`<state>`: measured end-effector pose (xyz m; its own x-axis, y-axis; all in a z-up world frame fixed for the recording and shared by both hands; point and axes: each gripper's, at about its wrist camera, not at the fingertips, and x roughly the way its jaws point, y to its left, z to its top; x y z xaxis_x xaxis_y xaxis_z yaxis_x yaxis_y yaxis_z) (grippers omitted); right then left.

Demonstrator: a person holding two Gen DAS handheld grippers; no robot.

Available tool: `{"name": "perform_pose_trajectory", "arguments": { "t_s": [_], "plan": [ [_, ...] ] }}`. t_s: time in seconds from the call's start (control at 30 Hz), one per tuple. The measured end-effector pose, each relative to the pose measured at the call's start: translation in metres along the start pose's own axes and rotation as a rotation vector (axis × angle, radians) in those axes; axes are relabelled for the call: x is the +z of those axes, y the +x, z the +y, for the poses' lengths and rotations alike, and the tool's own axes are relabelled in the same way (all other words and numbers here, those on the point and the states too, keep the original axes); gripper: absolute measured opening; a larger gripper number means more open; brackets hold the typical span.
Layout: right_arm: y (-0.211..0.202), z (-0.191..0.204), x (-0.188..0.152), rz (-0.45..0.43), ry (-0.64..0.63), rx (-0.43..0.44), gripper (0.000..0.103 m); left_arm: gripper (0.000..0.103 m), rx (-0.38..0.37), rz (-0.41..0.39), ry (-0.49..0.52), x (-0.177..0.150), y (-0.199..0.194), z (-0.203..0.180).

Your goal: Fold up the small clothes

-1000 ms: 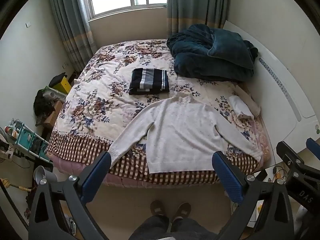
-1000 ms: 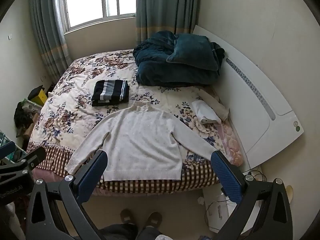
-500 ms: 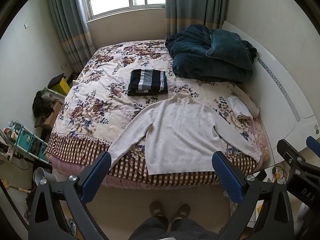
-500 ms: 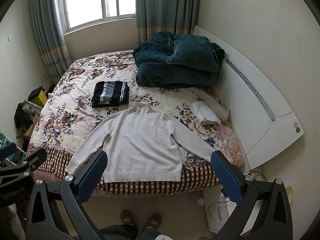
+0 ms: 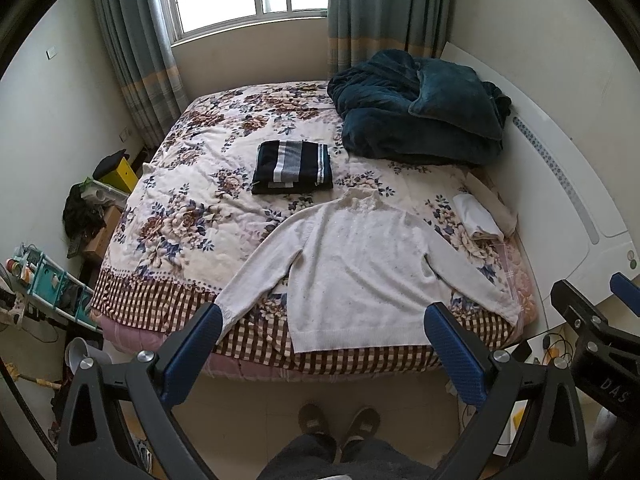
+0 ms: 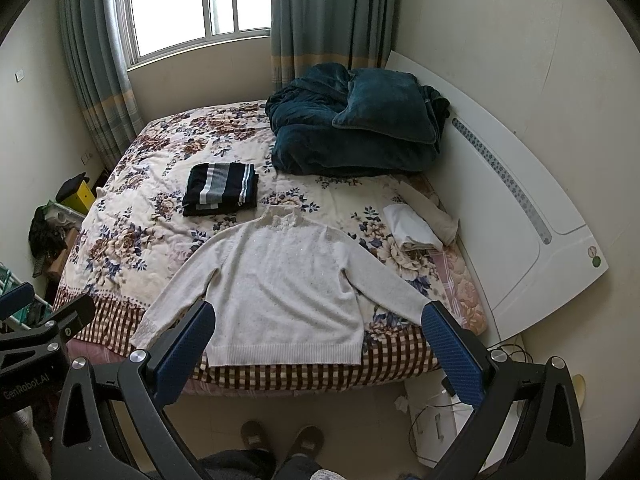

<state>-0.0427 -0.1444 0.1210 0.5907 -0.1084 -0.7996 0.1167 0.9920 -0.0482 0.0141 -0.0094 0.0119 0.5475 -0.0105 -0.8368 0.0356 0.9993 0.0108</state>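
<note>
Left hand-held gripper (image 5: 320, 336) and right hand-held gripper (image 6: 318, 334) are hovering released, holding nothing. White sweater (image 5: 360, 272) is lying flat at the bed (image 5: 168, 216) near edge; apparently soft, light knit, best pinched at cuffs or shoulders.

The white sweater (image 5: 360, 268) is a soft, matt knit with ribbed hem and cuffs and a lacy textured collar. The bedspread (image 5: 192, 216) under it is quilted, puckered printed cloth. The striped folded garment (image 5: 294, 166) looks like smooth knit. The teal blanket (image 5: 416, 120) is plush, with a slight sheen. The headboard (image 6: 520, 216) is smooth, glossy white. The pads (image 5: 454, 356) on both grippers are blue with a fine textured grip, on matt black arms with shiny metal bolts.
</note>
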Motion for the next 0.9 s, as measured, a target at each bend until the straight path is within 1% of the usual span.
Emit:
{"name": "perform_pose_trajectory", "arguments": {
  "t_s": [0.07,0.7,0.9],
  "plan": [
    [-0.0003,0.0,0.0006,0.0,0.001,0.001,0.103,0.103,-0.002,0.001,0.003,0.0045,0.002,-0.001],
    [-0.0011,-0.0011,0.0011,-0.001,0.001,0.003,0.103,0.103,-0.005,-0.001,0.005,0.0117,0.0026,-0.0054],
    [-0.0014,-0.0011,0.0006,-0.002,0.001,0.003,0.103,0.103,-0.007,-0.005,0.003,0.0078,0.0019,-0.0039]
  ]
}}
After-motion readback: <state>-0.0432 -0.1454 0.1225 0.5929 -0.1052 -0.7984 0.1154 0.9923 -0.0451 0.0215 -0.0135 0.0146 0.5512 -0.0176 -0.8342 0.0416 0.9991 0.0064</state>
